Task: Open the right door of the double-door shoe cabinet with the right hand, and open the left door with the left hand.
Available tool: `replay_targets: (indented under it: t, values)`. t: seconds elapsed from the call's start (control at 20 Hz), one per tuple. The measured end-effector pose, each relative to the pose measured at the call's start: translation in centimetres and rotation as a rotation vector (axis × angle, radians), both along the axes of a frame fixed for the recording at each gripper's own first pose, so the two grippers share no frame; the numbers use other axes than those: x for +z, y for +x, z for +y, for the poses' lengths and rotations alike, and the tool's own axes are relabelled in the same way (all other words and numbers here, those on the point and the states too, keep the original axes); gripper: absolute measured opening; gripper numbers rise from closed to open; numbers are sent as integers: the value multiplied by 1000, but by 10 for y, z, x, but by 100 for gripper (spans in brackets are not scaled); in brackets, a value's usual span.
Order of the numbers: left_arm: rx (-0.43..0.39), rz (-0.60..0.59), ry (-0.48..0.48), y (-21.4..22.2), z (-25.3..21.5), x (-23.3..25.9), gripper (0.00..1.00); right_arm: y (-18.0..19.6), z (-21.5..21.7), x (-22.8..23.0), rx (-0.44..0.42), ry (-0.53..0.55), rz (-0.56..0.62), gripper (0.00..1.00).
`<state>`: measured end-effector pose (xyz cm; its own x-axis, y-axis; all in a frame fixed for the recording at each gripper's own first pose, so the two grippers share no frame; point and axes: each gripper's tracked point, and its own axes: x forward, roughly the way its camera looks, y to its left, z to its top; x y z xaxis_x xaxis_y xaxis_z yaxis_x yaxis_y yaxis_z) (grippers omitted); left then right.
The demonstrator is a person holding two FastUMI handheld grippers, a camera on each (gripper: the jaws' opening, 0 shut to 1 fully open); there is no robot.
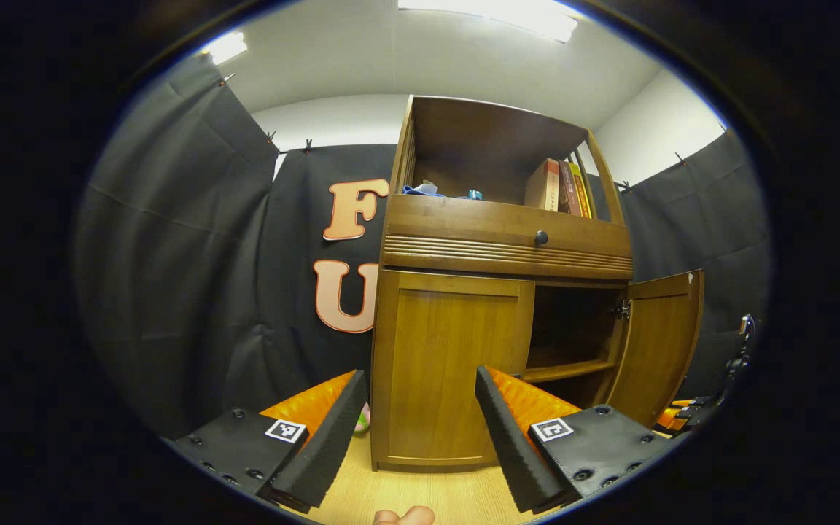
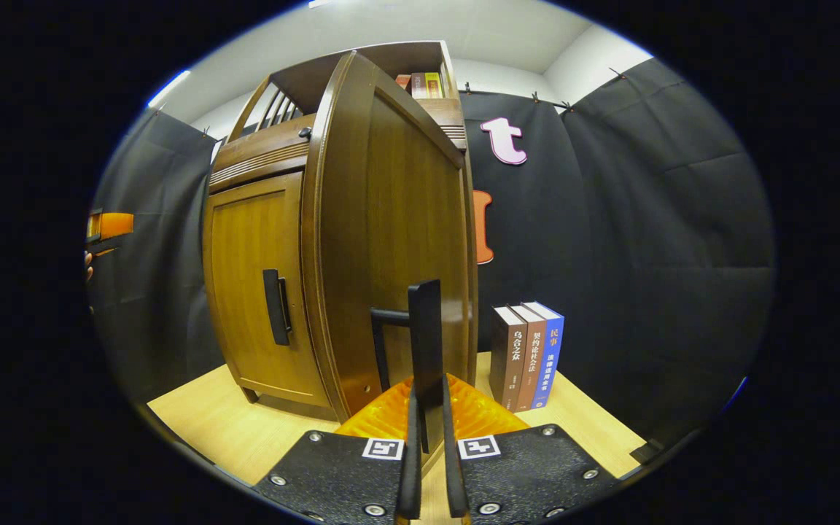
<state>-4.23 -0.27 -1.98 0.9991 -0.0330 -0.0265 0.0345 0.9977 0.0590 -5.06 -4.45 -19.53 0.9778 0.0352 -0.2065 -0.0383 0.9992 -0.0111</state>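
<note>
The wooden shoe cabinet (image 1: 500,240) stands straight ahead in the left gripper view. Its left door (image 1: 449,343) is closed, and its right door (image 1: 660,350) is swung wide, baring a dark inside with a shelf. My left gripper (image 1: 420,375) is open, short of the left door and touching nothing. In the right gripper view the right door (image 2: 391,219) fills the middle, edge-on. My right gripper (image 2: 429,390) is shut on that door's black handle (image 2: 424,328). The closed left door (image 2: 259,284) carries its own black handle (image 2: 276,306).
Three upright books (image 2: 529,357) stand on the light wooden surface (image 2: 230,430) just right of the cabinet. More books (image 1: 562,186) sit in the top shelf, above a drawer with a round knob (image 1: 541,238). Black cloth walls close in on both sides.
</note>
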Motion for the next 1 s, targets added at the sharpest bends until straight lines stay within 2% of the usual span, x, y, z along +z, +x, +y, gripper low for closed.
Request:
replay_targets:
  t: [0.05,0.1,0.15,0.25,0.3,0.35,0.45,0.5,0.55,0.6,0.7,0.75,0.85,1.0]
  values:
    - [-2,4,-1,3,-3,-3,96,-1,-7,1,-8,1,-2,12]
    - [-3,7,-3,5,-6,-6,94,-1,-13,2,-15,3,-5,1]
    - [-5,13,-5,7,-9,-10,95,-2,-19,1,-20,6,-4,11]
    - [-21,21,-5,13,-21,-18,96,-2,-33,4,-32,10,-5,9]
    - [-30,27,-1,17,-28,-23,95,-2,-42,3,-41,11,-5,19]
    - [-38,33,1,20,-35,-30,95,-2,-49,4,-51,12,-6,7]
    - [-61,45,6,28,-51,-42,95,-1,-62,6,-66,19,-9,5]
    - [-70,50,10,33,-59,-48,95,-1,-65,6,-62,34,-8,15]
    - [-78,49,14,37,-66,-53,95,-1,-66,6,-57,42,-8,14]
    - [-87,47,19,41,-74,-58,96,-2,-67,5,-52,39,-7,4]
    - [-101,48,25,51,-86,-71,95,-3,-66,6,-42,25,-6,0]
    - [-105,52,26,57,-91,-77,95,-4,-67,6,-38,20,-4,4]
    - [-105,70,25,72,-100,-93,95,-7,-74,8,-45,20,-7,5]
    - [-105,105,24,95,-111,-119,95,-18,-103,16,-106,4,-26,5]
